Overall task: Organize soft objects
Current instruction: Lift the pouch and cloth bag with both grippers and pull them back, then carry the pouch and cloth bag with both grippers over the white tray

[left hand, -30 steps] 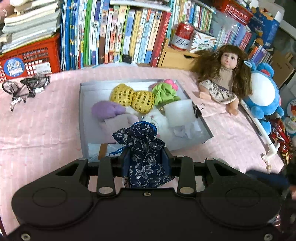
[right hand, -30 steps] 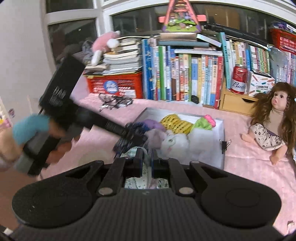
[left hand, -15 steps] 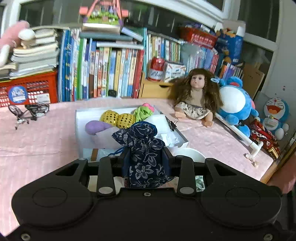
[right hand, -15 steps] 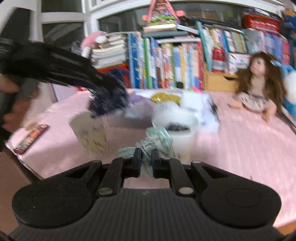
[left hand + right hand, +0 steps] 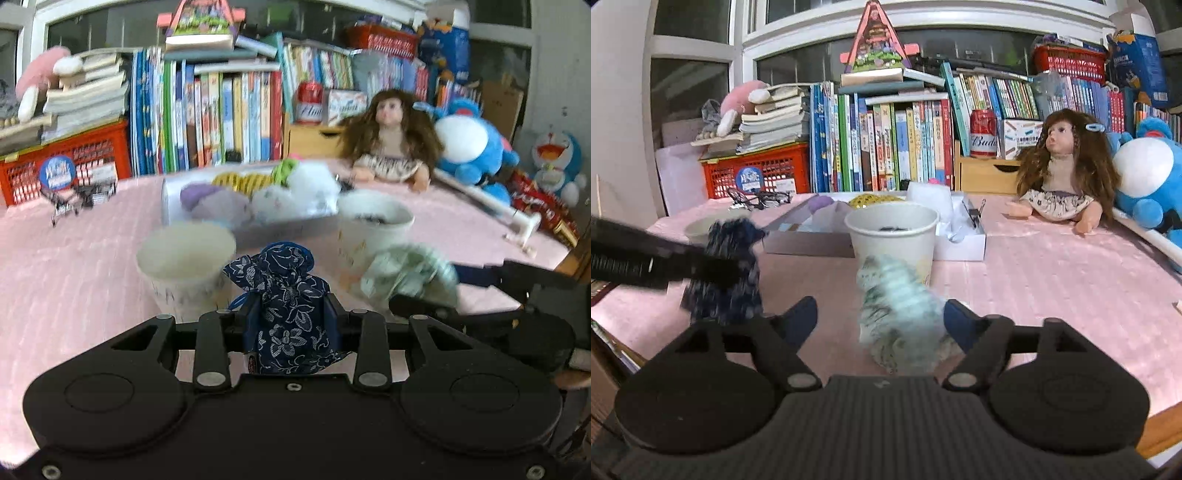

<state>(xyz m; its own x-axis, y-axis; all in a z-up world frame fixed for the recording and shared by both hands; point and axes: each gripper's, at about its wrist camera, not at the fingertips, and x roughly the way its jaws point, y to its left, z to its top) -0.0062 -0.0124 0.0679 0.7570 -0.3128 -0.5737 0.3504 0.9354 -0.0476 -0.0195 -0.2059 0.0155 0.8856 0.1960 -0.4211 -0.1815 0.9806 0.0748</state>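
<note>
Two paper cups stand before the toy-filled box; left claw grips a floral pouch, right claw opening.

A long-haired doll sits beside upright books and a red can.

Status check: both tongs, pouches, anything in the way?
Left tongs shut on blue floral pouch. Right tongs opening, pale green pouch between, unpinched. Paper cup directly ahead.

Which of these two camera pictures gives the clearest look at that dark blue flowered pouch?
The left wrist view: the blue flowered pouch sits sharp and close, clamped in the left gripper. The right wrist view shows it blurred, off to the side.
</note>
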